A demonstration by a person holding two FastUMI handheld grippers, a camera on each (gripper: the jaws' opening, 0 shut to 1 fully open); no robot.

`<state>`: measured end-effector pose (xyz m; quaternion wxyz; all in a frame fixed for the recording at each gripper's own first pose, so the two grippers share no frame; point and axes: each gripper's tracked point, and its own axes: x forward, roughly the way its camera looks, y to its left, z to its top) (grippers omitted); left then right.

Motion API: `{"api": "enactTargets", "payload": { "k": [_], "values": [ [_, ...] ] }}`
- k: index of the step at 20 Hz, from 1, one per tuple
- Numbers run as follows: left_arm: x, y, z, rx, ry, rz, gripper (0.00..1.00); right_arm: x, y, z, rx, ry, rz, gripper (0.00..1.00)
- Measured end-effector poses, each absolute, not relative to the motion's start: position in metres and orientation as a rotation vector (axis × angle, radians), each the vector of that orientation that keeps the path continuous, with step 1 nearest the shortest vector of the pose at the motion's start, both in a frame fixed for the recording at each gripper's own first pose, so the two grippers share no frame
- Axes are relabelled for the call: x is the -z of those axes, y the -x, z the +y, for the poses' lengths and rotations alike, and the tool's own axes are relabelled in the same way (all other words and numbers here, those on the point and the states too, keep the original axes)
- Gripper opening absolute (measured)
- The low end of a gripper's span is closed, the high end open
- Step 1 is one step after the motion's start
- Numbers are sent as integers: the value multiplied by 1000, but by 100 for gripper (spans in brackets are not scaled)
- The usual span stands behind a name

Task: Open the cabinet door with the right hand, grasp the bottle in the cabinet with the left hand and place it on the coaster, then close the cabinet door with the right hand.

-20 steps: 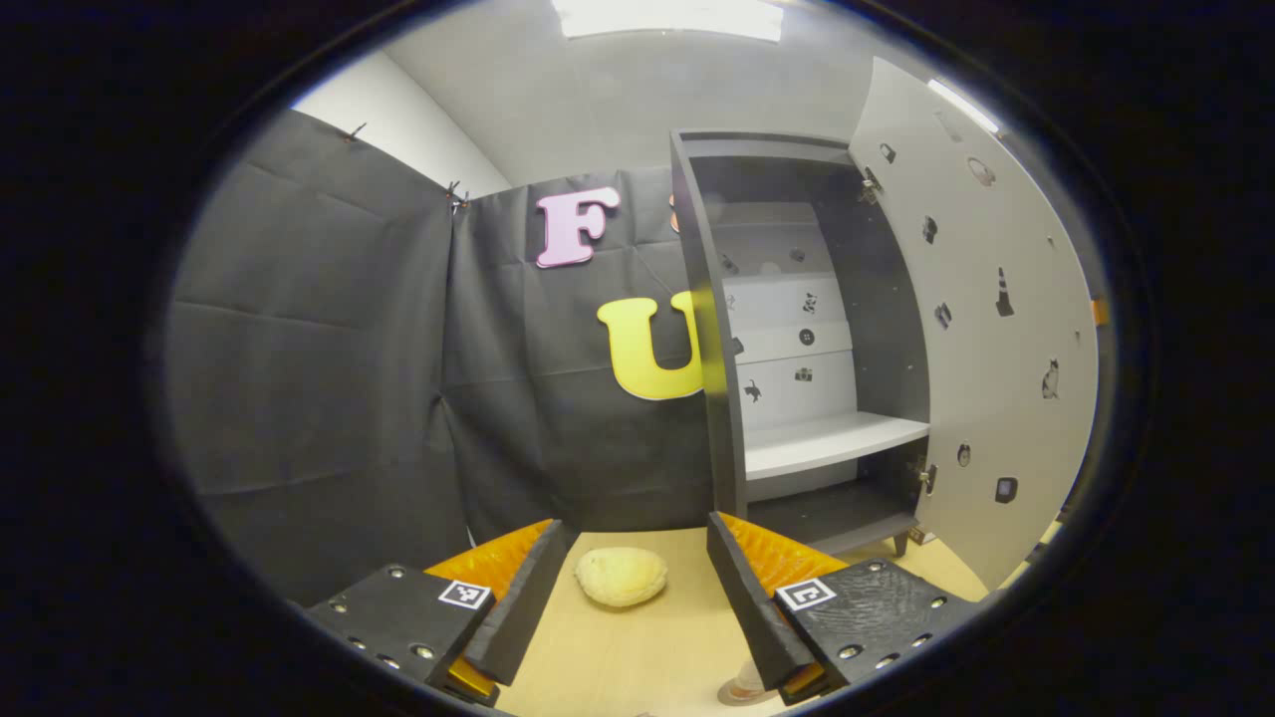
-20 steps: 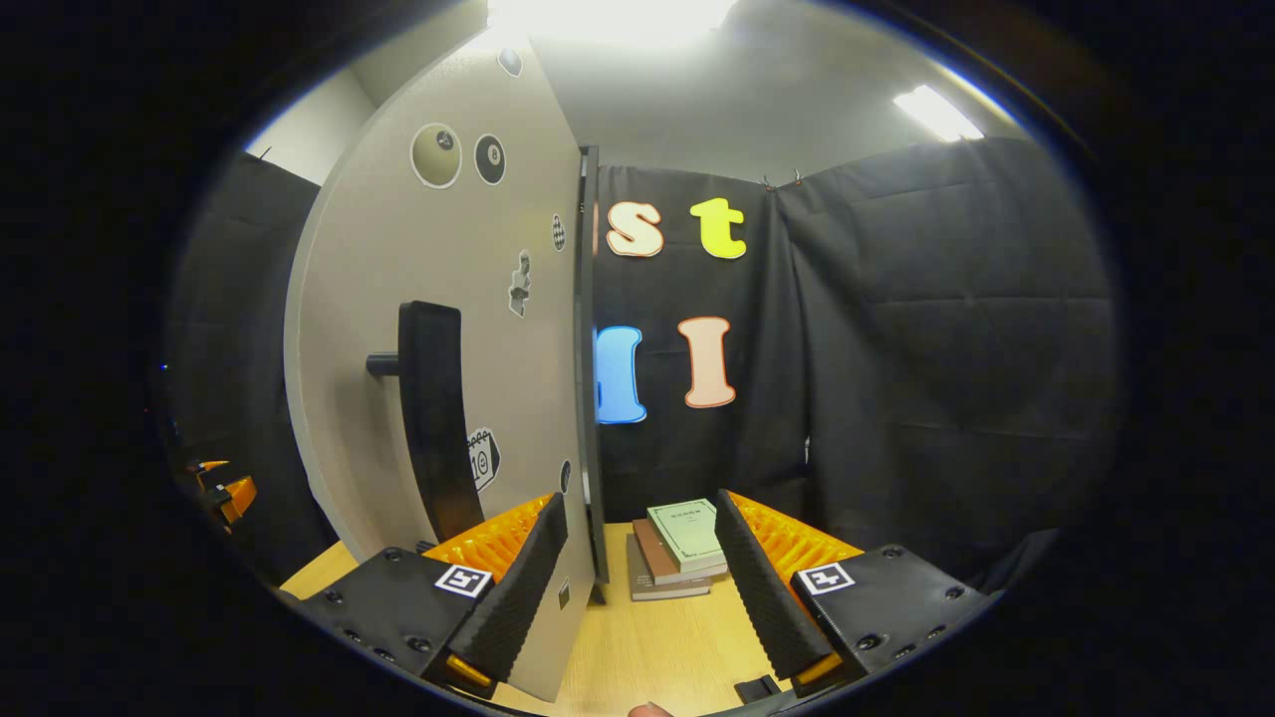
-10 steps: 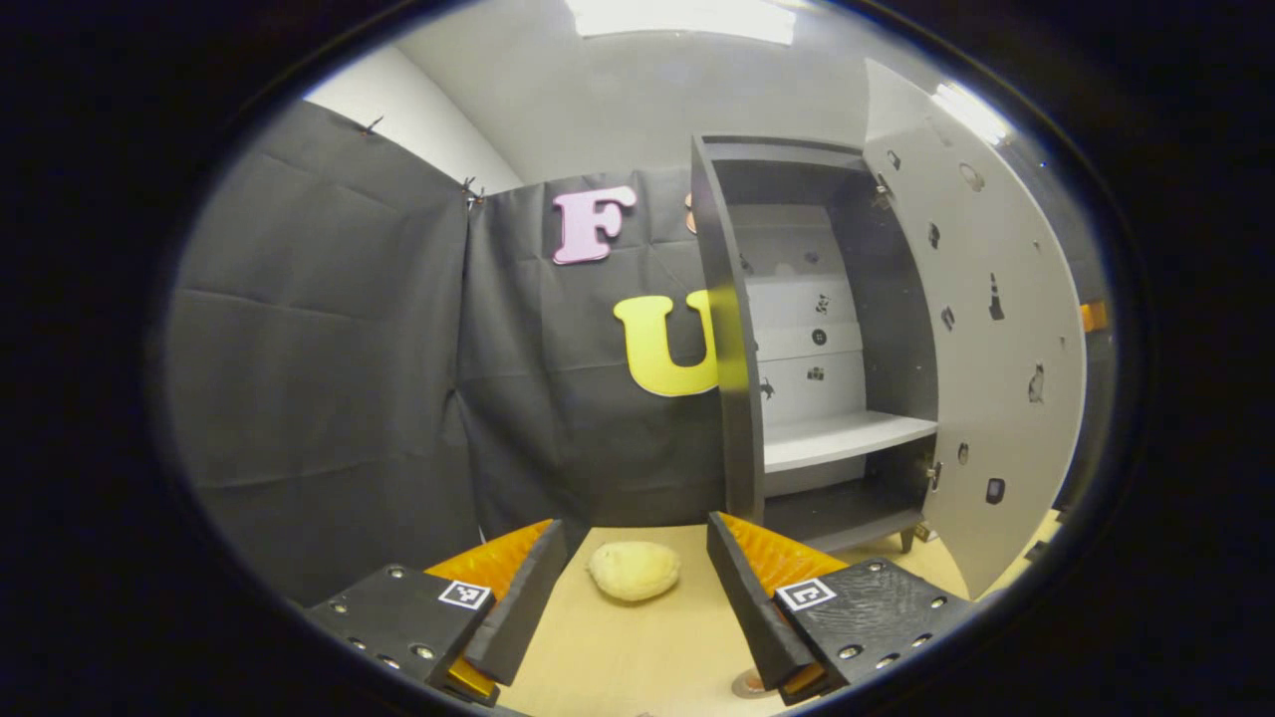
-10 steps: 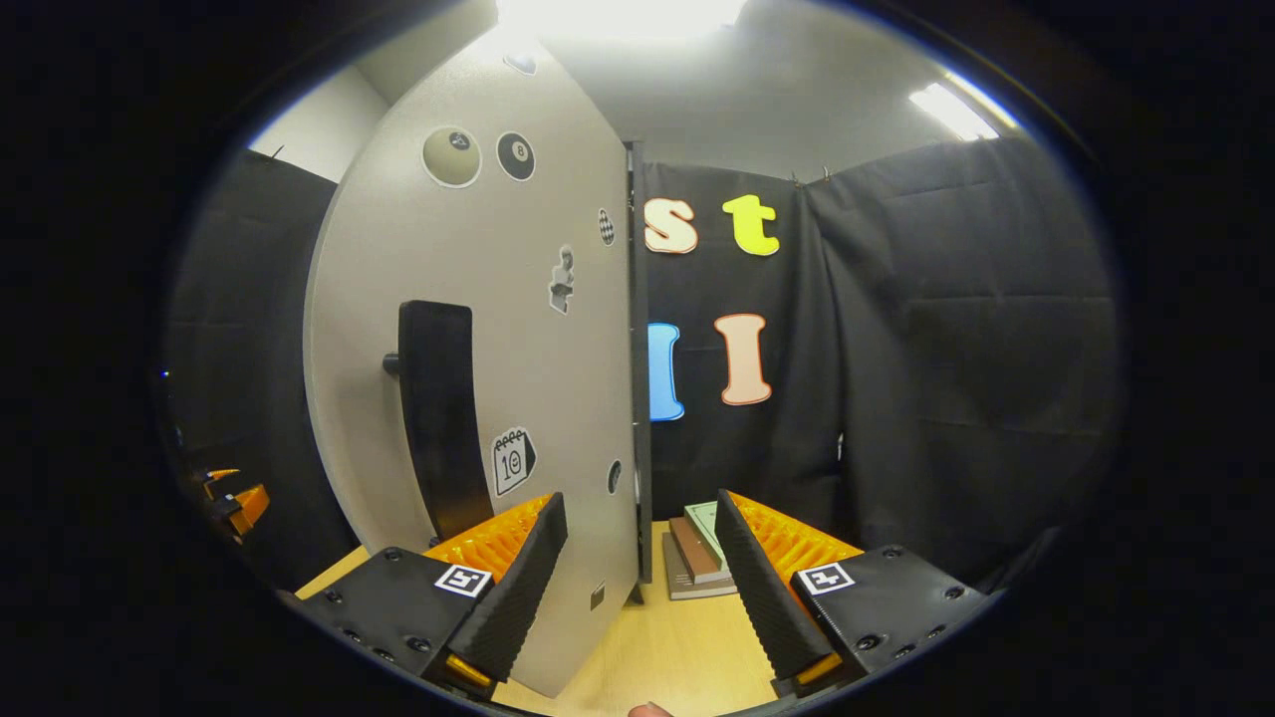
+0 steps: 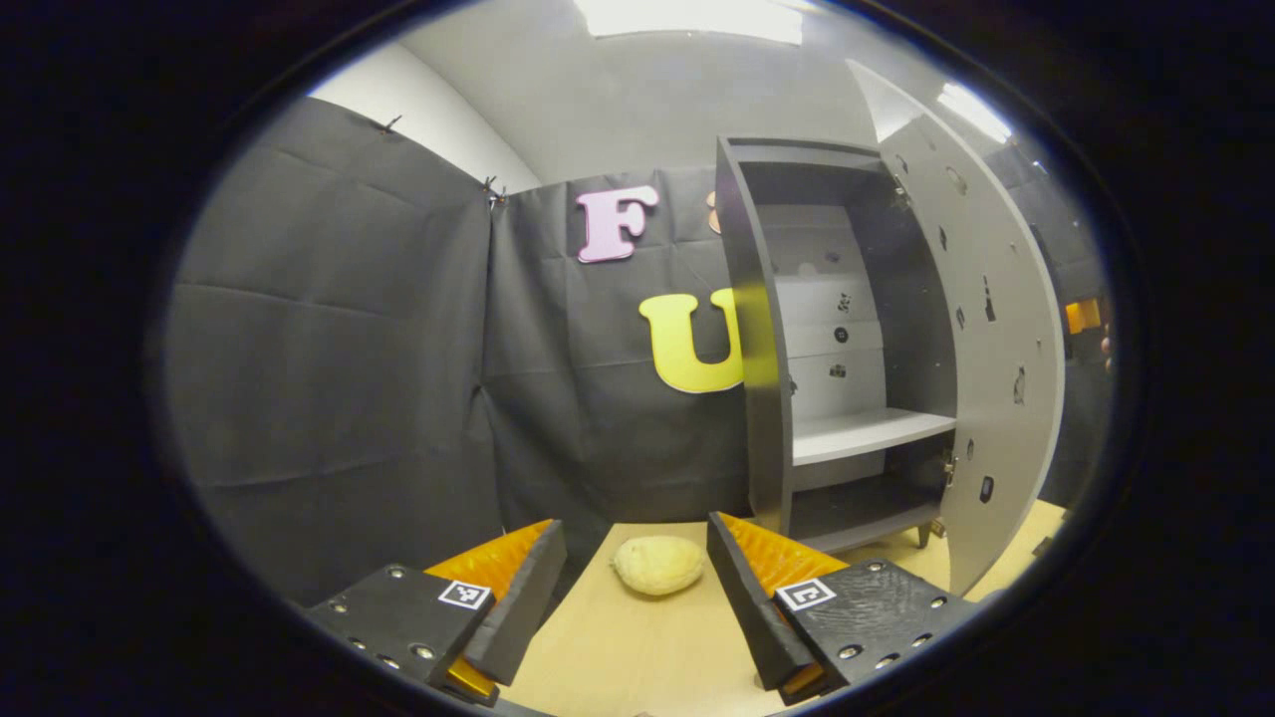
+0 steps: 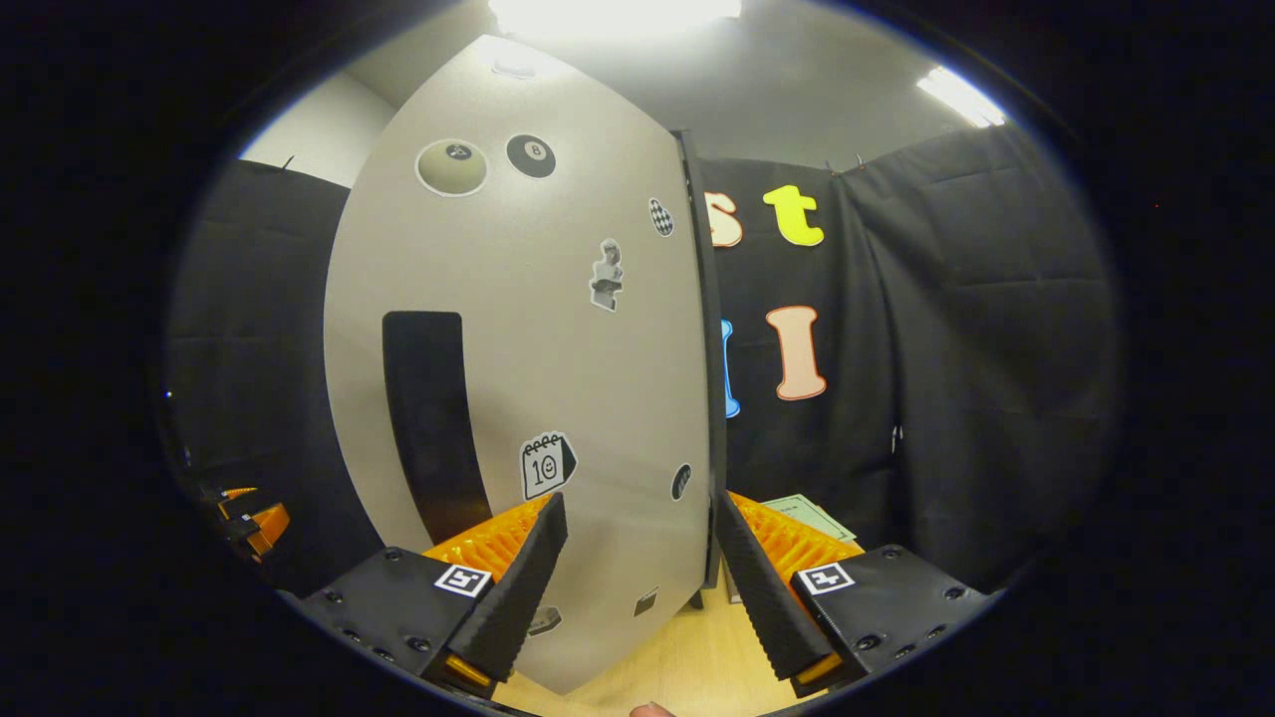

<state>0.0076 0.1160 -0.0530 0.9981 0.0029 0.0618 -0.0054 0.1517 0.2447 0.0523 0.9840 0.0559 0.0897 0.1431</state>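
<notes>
In the left gripper view the dark grey cabinet (image 5: pixel 762 329) stands at the right with its pale door (image 5: pixel 996 339) part-way open; its white shelf (image 5: pixel 862 433) holds nothing. My left gripper (image 5: pixel 637 607) is open over the wooden table (image 5: pixel 618 657), with nothing between its fingers. In the right gripper view the door's outer face (image 6: pixel 558 349) is close in front, its black handle (image 6: pixel 428 418) to the left. My right gripper (image 6: pixel 637 588) is open just before the door's lower part, touching neither handle nor edge as far as I can tell.
A pale yellow lumpy object (image 5: pixel 657 565) lies on the table ahead of the left fingers. A green book (image 6: pixel 809 513) lies behind the door's right edge. An orange part of the other gripper (image 6: pixel 249 518) shows at the far left, past the door.
The door has swung toward the cabinet, narrowing the opening. Its outer face now squarely faces the right gripper and hides most of the books. The left gripper has shifted left, away from the cabinet.
</notes>
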Motion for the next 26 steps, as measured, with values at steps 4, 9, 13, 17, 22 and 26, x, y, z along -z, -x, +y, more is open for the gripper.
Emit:
{"api": "enactTargets", "payload": {
  "k": [4, 9, 13, 17, 22, 26],
  "values": [
    [57, -9, 119, -14, 0, 128, 86, -54, -163, 274, -334, -145, 167, 96],
    [59, 5, 139, -45, -8, 129, 86, -56, -176, 302, -376, -185, 160, 96],
    [63, 8, 152, -63, -9, 134, 86, -48, -179, 310, -391, -193, 177, 97],
    [64, 12, 160, -62, -4, 137, 86, -44, -177, 315, -403, -189, 188, 97],
    [67, 10, 160, -42, 0, 137, 86, -38, -178, 320, -418, -164, 206, 97],
    [62, 5, 152, -9, 2, 121, 86, -35, -176, 320, -406, -158, 209, 97]
  ]
}}
